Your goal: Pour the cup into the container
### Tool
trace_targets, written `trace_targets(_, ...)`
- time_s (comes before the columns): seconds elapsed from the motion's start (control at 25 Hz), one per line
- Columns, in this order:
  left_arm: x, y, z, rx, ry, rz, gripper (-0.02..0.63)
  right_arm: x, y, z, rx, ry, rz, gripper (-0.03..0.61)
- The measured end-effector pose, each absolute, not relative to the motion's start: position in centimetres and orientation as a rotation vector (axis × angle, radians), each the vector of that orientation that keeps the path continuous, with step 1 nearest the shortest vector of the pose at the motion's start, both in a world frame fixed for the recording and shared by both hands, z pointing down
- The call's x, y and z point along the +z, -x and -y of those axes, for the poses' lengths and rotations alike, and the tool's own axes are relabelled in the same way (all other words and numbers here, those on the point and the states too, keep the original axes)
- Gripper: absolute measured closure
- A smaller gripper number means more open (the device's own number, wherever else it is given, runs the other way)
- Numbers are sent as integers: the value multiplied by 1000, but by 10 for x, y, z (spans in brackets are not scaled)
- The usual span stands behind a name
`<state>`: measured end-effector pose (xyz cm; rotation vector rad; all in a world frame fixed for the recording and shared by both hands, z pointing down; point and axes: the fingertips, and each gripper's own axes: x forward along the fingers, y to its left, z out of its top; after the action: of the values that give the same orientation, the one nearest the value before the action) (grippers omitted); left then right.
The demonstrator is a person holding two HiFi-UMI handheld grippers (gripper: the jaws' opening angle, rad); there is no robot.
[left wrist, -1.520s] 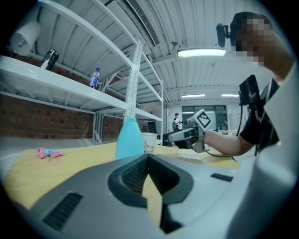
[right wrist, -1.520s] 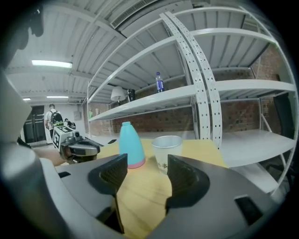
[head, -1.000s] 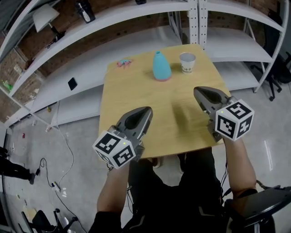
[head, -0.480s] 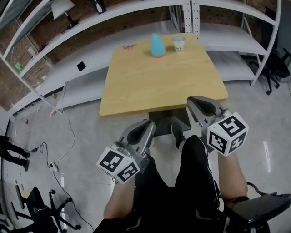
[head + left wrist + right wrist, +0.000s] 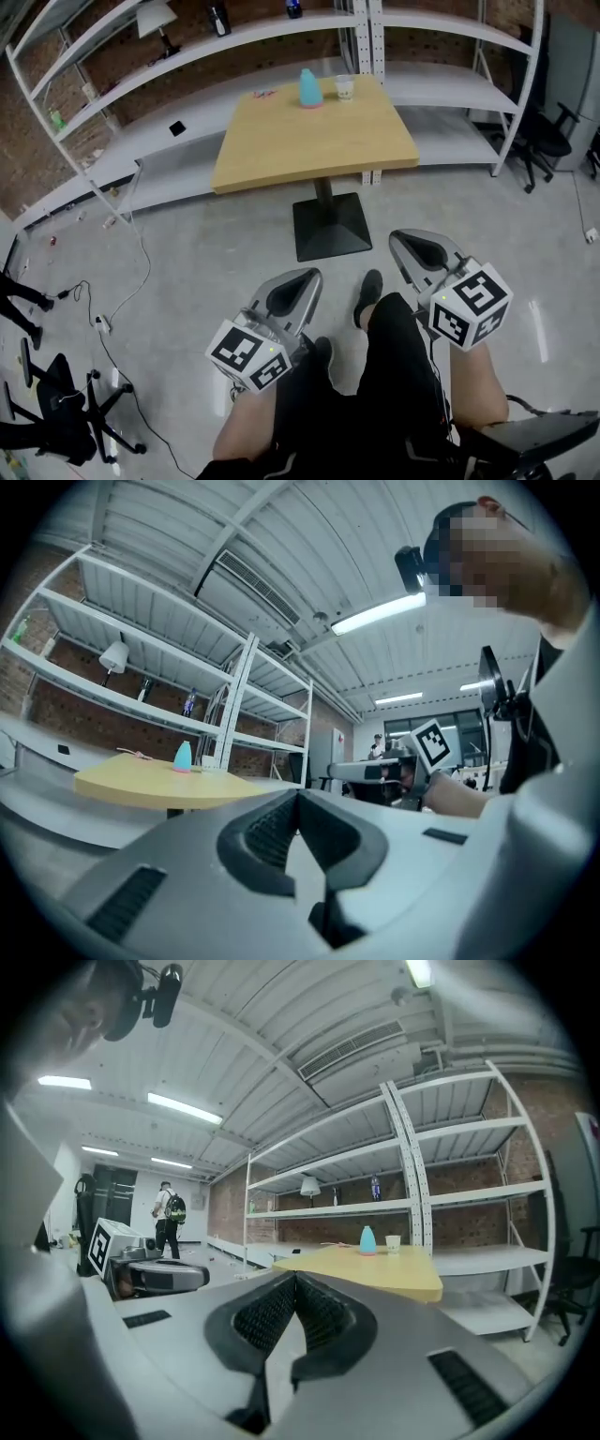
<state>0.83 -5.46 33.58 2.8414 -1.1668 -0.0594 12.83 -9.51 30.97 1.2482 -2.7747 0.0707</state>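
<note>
As the cup (image 5: 344,87) stands, mouth faces up — upright.

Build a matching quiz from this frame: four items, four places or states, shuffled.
1. paper cup
2. blue container
3. lamp
4. right gripper

A. on the shelf
B. jaws together, nothing between them
C. far end of the table, right one of the pair in the head view
D. far end of the table, left one of the pair

Pairs: 1-C, 2-D, 3-A, 4-B
</note>
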Motion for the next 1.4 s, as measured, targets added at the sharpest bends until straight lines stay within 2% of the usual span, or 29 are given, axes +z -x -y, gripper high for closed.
trace_targets(0.28,326,-24,-31,-6,-2876,1179,612,290,-145,5,31,-1243,2782,577)
trace_targets(0.56,336,-33,-151,44,-2825,1218,612,306,-151,-115,74,-1186,2806,577)
trace_targets(1.4,321,-99,-630,37,-2836,1236,612,310,-224,-614,100,-1204,2849,577)
